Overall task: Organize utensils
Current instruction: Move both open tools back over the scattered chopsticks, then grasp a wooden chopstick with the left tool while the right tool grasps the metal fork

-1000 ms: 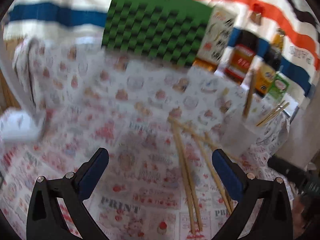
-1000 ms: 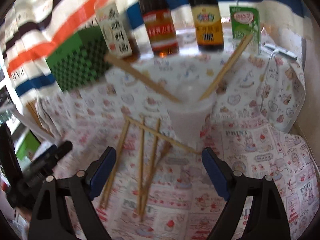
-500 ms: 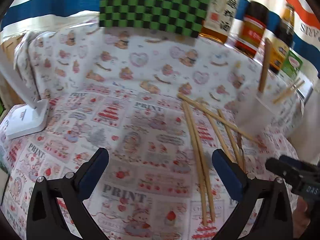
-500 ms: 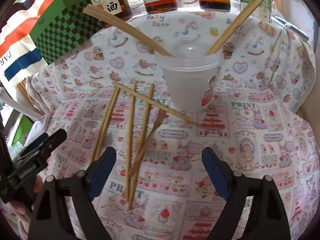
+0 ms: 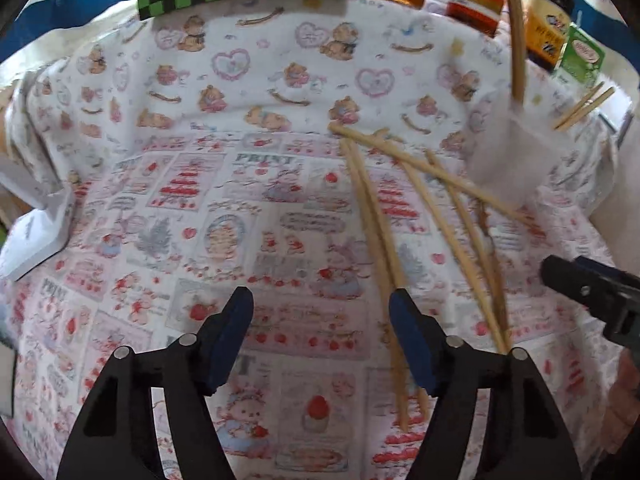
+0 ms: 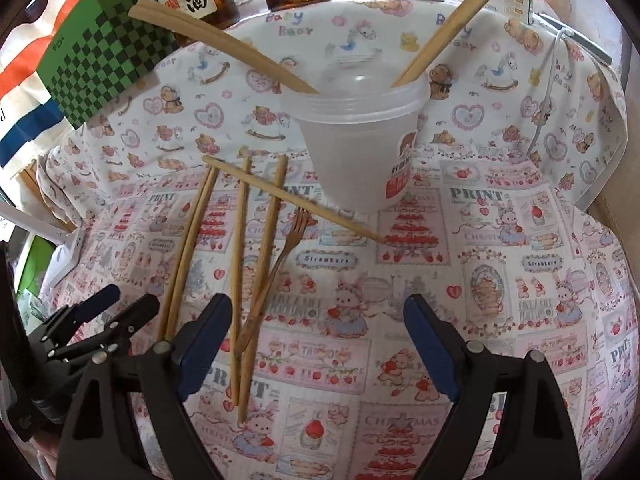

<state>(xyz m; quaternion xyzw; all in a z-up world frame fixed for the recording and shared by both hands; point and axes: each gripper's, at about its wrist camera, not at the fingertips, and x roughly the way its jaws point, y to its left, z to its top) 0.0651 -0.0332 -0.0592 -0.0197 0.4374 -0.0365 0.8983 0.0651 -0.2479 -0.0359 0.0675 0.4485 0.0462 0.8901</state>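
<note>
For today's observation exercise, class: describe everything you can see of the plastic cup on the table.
The plastic cup is translucent and frosted, tapering to its base, with a ridged rim and a red-and-white sticker low on one side. It stands upright on the printed tablecloth. Wooden chopsticks lean out of it both ways. One loose chopstick lies across its foot.

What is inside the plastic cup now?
Chopsticks lean out of the plastic cup to the left, and more to the right. Their lower ends are hidden behind the cloudy wall, so the exact count is unclear.
</note>
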